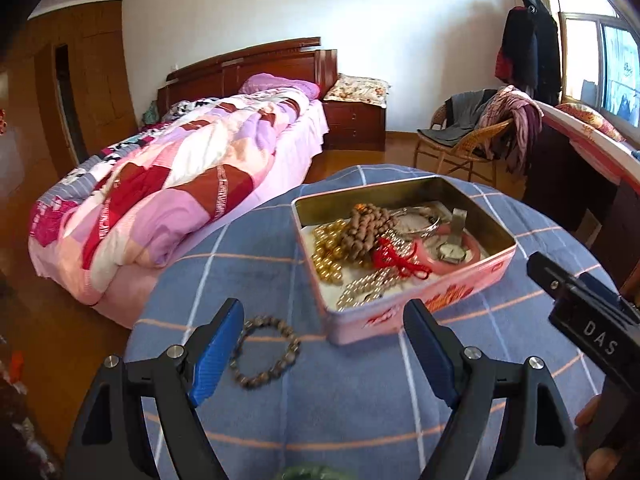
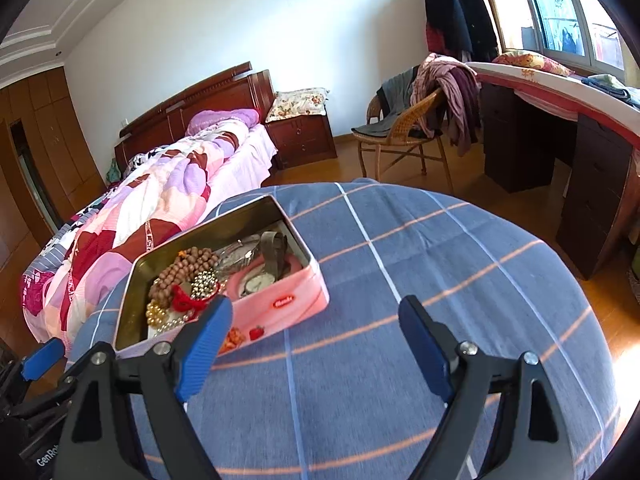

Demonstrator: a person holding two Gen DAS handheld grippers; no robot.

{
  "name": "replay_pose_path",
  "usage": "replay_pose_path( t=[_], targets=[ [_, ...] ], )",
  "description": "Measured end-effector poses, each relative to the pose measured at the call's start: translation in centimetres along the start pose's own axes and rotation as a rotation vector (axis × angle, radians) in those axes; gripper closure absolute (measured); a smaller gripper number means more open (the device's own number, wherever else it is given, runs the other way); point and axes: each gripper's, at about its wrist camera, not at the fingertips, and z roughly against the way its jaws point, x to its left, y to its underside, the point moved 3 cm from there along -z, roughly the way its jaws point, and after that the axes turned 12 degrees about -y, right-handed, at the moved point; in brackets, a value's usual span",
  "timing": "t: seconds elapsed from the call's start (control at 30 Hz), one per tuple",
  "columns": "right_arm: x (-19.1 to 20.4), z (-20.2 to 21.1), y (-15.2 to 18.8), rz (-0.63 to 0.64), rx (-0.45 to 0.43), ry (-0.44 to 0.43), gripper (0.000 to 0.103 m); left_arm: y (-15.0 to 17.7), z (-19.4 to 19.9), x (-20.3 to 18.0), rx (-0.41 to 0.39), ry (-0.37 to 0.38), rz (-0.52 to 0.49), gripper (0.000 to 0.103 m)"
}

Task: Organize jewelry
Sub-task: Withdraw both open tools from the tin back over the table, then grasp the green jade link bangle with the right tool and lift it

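My left gripper [image 1: 324,322] stands wide open and empty above the blue checked cloth [image 1: 360,420]. A loose bead bracelet [image 1: 266,352] lies on the cloth just beside its left finger. The open pink tin [image 1: 460,284], full of necklaces and a wristwatch [image 1: 452,254], sits just ahead. My right gripper [image 2: 316,320], also wide open and empty, has the tin [image 2: 288,304] to its left; only the left view shows the bracelet.

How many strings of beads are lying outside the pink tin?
1: a dark bead bracelet lies on the blue checked cloth, left of the pink tin and beside the left gripper's finger. Others may be out of view.
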Motion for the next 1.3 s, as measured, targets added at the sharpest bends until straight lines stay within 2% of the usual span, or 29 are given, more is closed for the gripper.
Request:
replay_pose_path(
  t=[0.23, 0.83, 1.07, 1.3],
  targets=[
    [0.5, 0.9, 2.0, 0.013, 0.021, -0.012, 0.015, 1.5, 1.5, 0.8, -0.005, -0.035, -0.005, 0.021],
    [1.4, 3.1, 3.3, 0.027, 0.019, -0.027, 0.013, 3.7, 3.6, 2.4, -0.011, -0.055, 0.004, 0.021],
    [2.1, 3.4, 4.2, 0.044, 0.058, -0.064, 0.013, 5.5, 4.3, 5.8, -0.006, -0.018, 0.010, 0.021],
    [4.5, 2.5, 5.9, 0.110, 0.153, -0.153, 0.014, 7.6, 4.2, 9.7, 0.005, -0.093, 0.003, 0.021]
  ],
)
